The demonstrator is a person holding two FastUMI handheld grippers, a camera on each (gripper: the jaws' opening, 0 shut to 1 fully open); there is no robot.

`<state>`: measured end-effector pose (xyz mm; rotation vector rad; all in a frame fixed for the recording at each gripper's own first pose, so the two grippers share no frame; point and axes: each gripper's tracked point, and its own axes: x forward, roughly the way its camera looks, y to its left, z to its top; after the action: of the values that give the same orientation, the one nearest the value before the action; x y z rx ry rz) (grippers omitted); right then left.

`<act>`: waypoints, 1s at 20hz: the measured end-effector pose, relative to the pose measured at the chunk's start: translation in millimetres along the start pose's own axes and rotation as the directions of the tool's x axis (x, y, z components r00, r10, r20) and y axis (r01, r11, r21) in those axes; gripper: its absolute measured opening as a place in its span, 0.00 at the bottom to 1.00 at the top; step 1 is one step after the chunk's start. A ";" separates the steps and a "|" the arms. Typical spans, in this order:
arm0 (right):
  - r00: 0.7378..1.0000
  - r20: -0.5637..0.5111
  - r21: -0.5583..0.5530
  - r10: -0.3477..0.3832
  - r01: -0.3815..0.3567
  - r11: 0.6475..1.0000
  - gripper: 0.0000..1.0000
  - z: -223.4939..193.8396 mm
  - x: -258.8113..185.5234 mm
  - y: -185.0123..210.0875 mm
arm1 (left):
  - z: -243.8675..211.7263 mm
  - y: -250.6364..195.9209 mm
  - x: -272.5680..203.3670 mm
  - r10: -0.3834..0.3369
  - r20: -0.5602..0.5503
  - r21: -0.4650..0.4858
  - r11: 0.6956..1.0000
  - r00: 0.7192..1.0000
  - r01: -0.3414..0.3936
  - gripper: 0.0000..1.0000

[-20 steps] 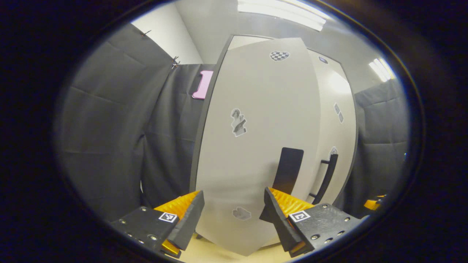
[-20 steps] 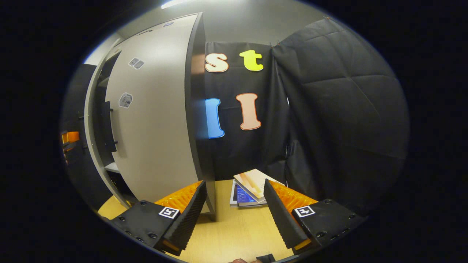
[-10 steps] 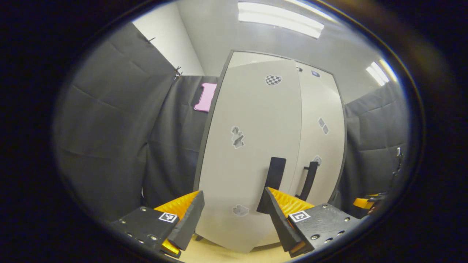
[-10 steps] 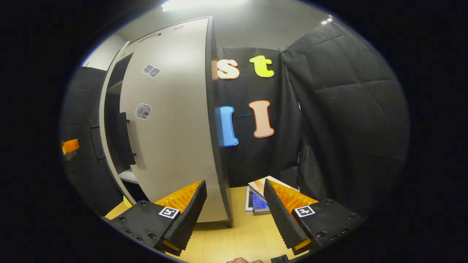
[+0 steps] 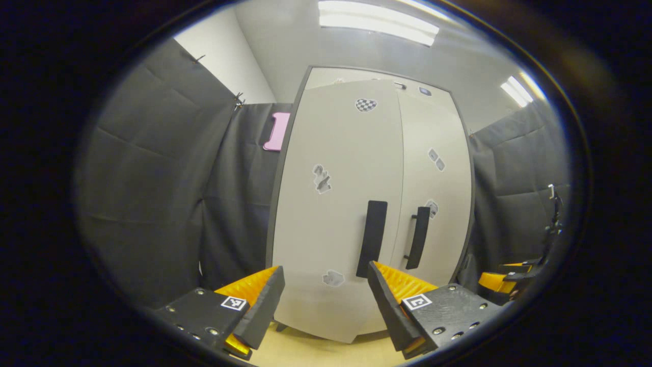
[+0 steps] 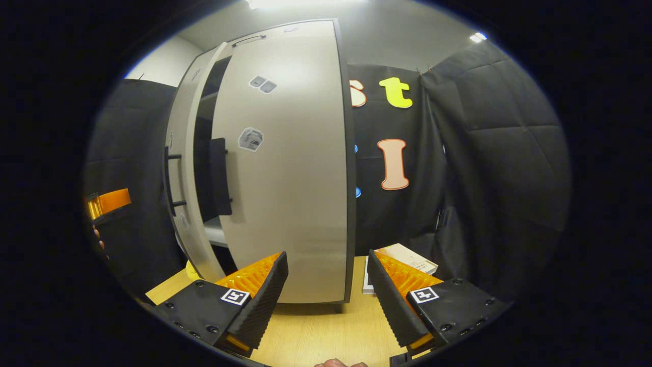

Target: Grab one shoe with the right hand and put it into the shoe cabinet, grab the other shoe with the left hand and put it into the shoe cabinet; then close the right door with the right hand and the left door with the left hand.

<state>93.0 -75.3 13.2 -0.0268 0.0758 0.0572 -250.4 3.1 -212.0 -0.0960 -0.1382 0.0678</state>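
Shoe cabinet (image 5: 356, 204) stands at our twelve o'clock, its left door (image 5: 331, 214) nearly shut and the right door (image 6: 290, 168) narrower than a second ago. Our left gripper (image 5: 326, 300) and right gripper (image 6: 326, 290) both hang spread wide, holding nothing.

The shoe cabinet (image 5: 351, 214) has smooth, matt off-white panel doors, like laminated board, with a darker grey edge band. The door handles (image 5: 373, 238) are flat, matt black bars. The counter (image 6: 326, 331) is pale wood-grain laminate with a soft sheen. The left gripper (image 5: 325, 300) and the right gripper (image 6: 326, 295) have matt black plastic bodies with small metal screws; their jaws carry ribbed orange plastic backed by finely ridged black pads (image 6: 262, 300). The books (image 6: 407, 257) beside the cabinet have glossy paper covers.
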 end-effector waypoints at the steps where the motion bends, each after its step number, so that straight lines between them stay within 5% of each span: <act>1: 1.000 -0.006 0.000 0.014 -0.014 1.000 0.98 -2.9 -1.5 4.8 | -1.5 -1.2 -2.0 0.001 -0.001 0.010 1.000 1.000 -0.001 0.94; 20: 0.998 0.011 0.060 -0.061 0.061 0.996 0.98 -9.6 -29.9 -23.7 | -2.0 -19.8 -16.2 -0.063 -0.029 0.035 0.997 0.998 0.064 0.94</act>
<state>63.9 -100.9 6.4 0.0311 0.0640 -0.0060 -264.9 -17.9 -214.2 -0.0567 -0.1122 0.0054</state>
